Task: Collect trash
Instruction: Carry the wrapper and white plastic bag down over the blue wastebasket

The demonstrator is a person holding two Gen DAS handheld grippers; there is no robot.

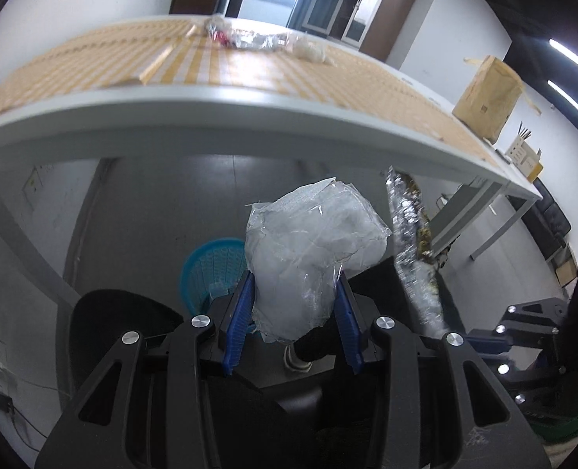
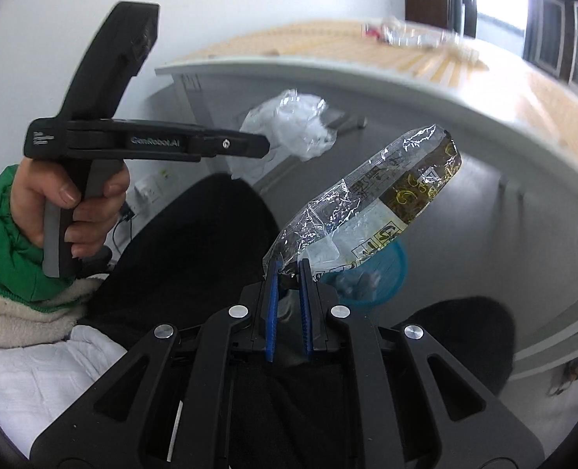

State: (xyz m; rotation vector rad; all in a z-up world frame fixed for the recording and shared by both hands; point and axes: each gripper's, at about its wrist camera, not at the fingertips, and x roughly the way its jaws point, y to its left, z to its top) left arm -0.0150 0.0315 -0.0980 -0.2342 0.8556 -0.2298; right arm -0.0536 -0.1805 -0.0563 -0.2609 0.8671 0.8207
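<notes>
My left gripper (image 1: 295, 285) is shut on a crumpled clear plastic bag (image 1: 308, 250), held below the table edge and above a blue mesh waste basket (image 1: 211, 269) on the floor. The right wrist view shows that same bag (image 2: 293, 125) sticking out of the left gripper (image 2: 263, 144), which a hand in a green sleeve holds. My right gripper (image 2: 288, 269) is shut on the corner of a clear snack wrapper (image 2: 371, 195) with brown and gold print; the basket (image 2: 382, 273) lies just beyond it. The wrapper (image 1: 414, 246) shows blurred in the left wrist view.
A grey table (image 1: 211, 105) with a yellow-striped mat spans the top, with more plastic litter (image 1: 257, 41) at its far side and a cardboard box (image 1: 488, 97) at the right. A black chair seat (image 2: 179, 234) lies beneath both grippers. Table legs (image 1: 496, 215) stand at the right.
</notes>
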